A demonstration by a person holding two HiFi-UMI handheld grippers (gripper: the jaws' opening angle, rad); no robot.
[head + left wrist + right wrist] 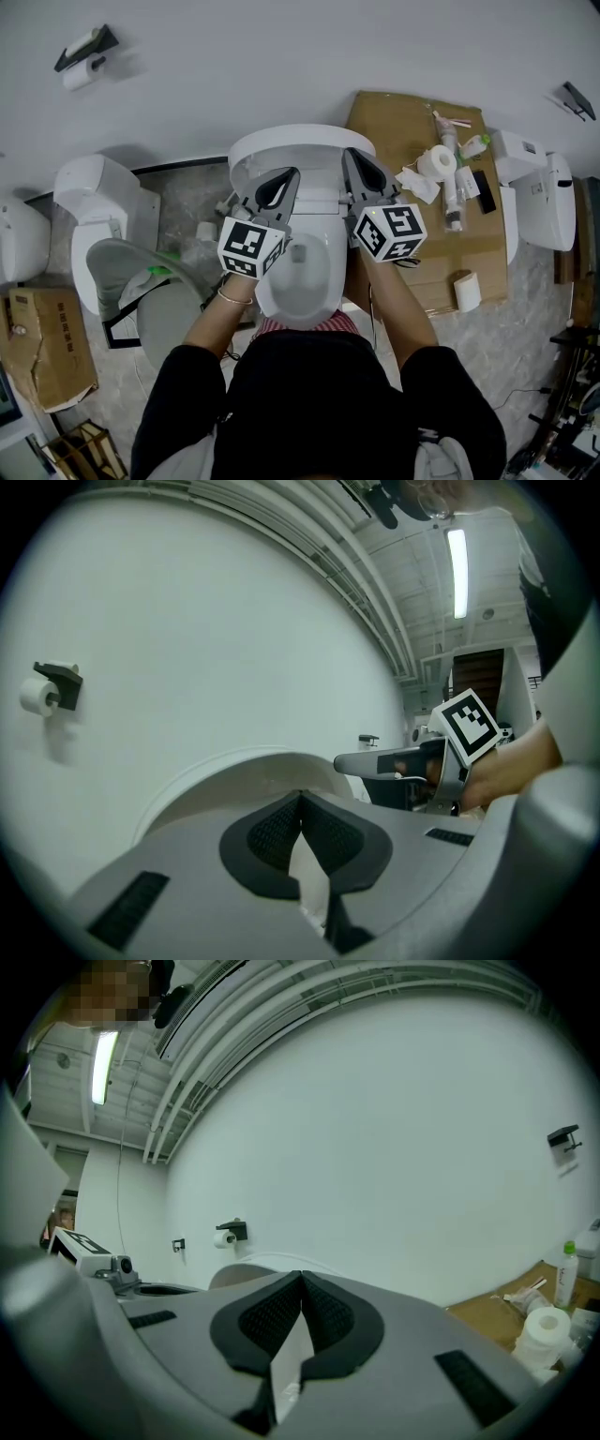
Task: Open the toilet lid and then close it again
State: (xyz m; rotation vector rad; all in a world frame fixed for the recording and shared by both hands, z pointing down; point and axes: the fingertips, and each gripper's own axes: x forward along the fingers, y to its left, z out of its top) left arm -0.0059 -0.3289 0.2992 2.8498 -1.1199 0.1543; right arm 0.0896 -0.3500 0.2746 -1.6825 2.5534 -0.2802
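Forearms [211, 323] nearest, extended toward 12 o'clock over toilet bowl [300, 291]. Toilet lid [300, 141] raised, upright at bowl's 12 o'clock, near wall [281, 56]. Left gripper [292, 174] and right gripper [350, 156] side by side at lid face, tips angled up. Jaws of each pressed together, pinching nothing. Contact with lid: cannot confirm. Risk, my judgement: no grasp on lid, so nudge past balance lets it fall and slam on bowl.
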